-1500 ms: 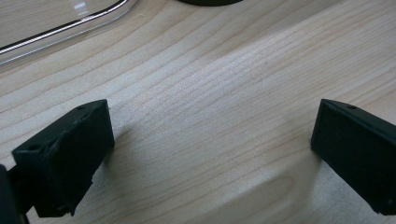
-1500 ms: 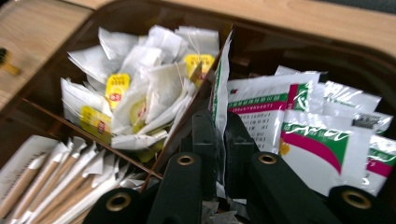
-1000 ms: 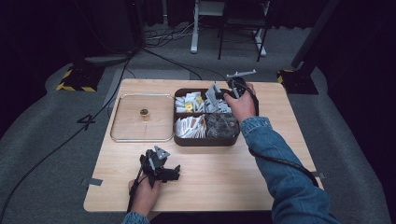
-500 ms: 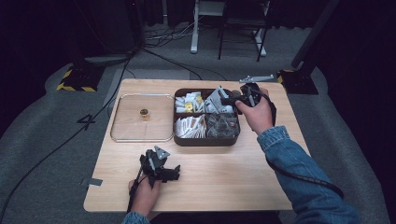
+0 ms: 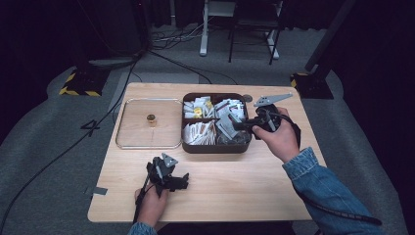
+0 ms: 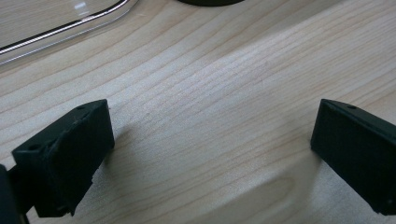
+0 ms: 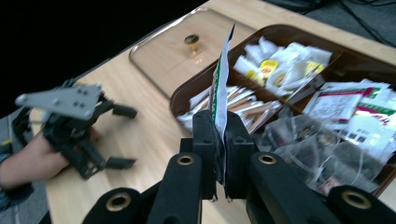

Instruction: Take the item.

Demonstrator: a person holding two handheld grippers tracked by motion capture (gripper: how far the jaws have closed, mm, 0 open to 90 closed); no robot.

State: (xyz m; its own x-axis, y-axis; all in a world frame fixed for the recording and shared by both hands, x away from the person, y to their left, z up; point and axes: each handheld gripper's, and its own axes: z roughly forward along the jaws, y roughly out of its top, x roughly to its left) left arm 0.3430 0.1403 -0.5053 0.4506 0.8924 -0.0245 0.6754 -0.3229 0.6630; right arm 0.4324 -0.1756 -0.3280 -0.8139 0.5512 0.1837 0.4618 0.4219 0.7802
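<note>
- Right gripper (image 7: pixel 219 140): jaws clamped on a flat white packet (image 7: pixel 220 88), standing on edge above the brown divided box (image 5: pixel 215 147).
- Left gripper (image 5: pixel 169 176): jaws wide apart, nothing between, low over bare wooden table (image 6: pixel 210 93).
- Clear lid (image 5: pixel 149 125) lies beside box.

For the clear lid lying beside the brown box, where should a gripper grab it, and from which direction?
Grip the small brass knob at the middle of the clear lid, coming straight down from above. The lid lies flat on the table, so only the knob stands up for the jaws to close around.
</note>
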